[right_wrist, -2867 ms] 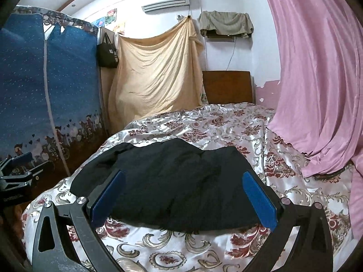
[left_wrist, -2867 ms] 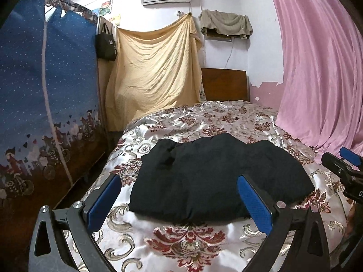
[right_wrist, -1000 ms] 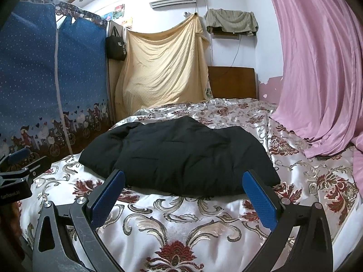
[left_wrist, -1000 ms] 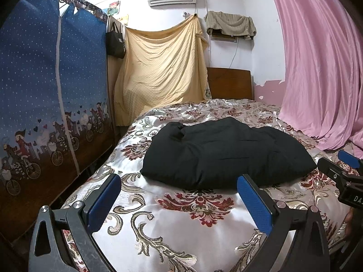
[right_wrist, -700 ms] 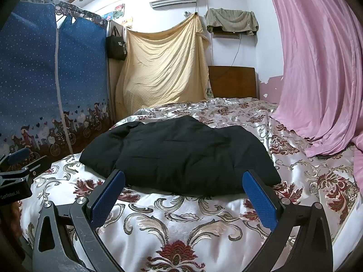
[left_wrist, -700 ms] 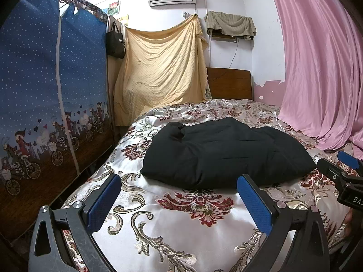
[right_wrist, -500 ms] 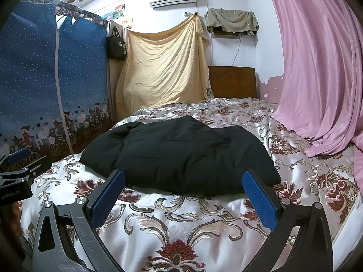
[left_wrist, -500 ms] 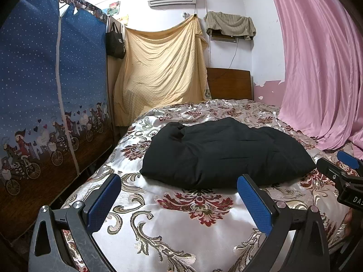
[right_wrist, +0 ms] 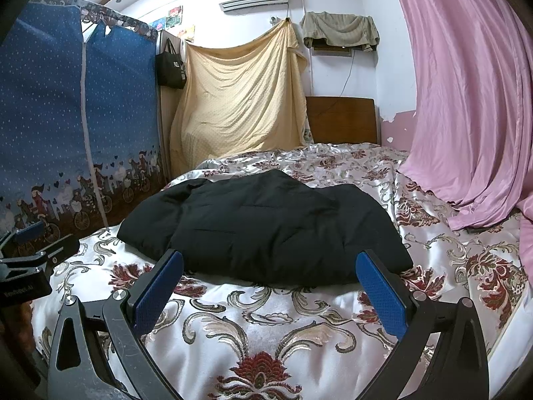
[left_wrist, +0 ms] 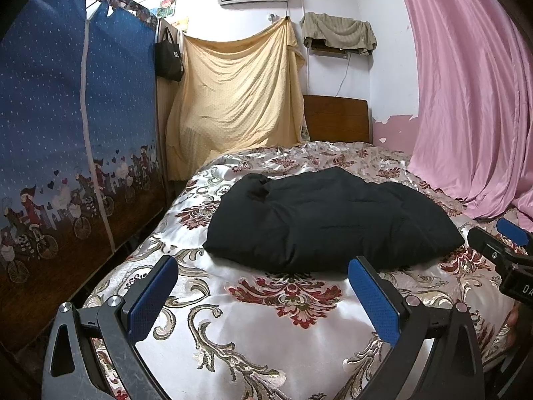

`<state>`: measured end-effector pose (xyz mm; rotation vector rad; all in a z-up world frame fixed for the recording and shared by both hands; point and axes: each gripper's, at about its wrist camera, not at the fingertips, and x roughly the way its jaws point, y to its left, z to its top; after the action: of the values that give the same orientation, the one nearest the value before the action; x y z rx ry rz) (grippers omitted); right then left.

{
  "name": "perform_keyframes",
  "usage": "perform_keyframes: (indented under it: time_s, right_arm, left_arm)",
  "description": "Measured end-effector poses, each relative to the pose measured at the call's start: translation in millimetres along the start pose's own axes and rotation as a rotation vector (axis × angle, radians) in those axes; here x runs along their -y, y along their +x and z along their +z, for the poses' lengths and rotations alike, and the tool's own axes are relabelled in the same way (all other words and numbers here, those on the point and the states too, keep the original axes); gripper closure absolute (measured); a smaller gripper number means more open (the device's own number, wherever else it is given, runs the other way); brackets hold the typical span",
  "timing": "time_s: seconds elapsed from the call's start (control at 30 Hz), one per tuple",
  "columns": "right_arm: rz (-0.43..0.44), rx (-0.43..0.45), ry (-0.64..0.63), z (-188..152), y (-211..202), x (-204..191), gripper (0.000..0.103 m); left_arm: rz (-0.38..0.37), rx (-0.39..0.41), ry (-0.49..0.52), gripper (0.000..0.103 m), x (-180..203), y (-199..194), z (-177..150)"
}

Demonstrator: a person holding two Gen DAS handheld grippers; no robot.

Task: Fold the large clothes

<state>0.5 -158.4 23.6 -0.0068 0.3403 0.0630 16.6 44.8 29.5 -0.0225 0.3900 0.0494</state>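
A black padded garment (left_wrist: pixel 329 220) (right_wrist: pixel 266 230) lies folded into a thick bundle in the middle of the bed (left_wrist: pixel 266 333) (right_wrist: pixel 266 340). My left gripper (left_wrist: pixel 263 286) hangs open above the bed's near end, short of the bundle, with nothing between its blue pads (left_wrist: pixel 150 295). My right gripper (right_wrist: pixel 269 283) is also open and empty, its tips just in front of the bundle's near edge. Each gripper shows at the side of the other's view: the right one (left_wrist: pixel 506 250), the left one (right_wrist: pixel 30 253).
The bed has a shiny floral cover. A blue fabric wardrobe (left_wrist: pixel 66 153) stands along the left side, a pink curtain (left_wrist: pixel 473 100) hangs on the right. A yellow sheet (left_wrist: pixel 236 100) and wooden headboard (left_wrist: pixel 336 120) are at the far end.
Since 2.9 s ago both grippers have drawn back and lowered away from the bundle. Over the last second nothing has visibly moved.
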Motion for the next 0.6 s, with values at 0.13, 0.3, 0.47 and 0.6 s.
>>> perform_keyframes:
  time_s: [0.13,0.3,0.47,0.6]
  right_arm:
    - [0.003,-0.006,0.011,-0.3,1.8,-0.2,0.001]
    - [0.003,-0.006,0.012,-0.3,3.3,1.6,0.001]
    - [0.003,-0.006,0.011,-1.1,4.1,1.7,0.001]
    - [0.002,-0.007,0.012,-0.9,3.6,1.3,0.001]
  left_arm:
    - [0.007,-0.004,-0.002,0.000,-1.7,2.8,1.1]
    - [0.005,-0.007,-0.004,0.000,-2.1,5.1,2.1]
    - [0.003,-0.008,-0.005,0.000,-2.9,7.4,2.3]
    - [0.004,-0.005,-0.003,0.000,-3.6,6.4,2.2]
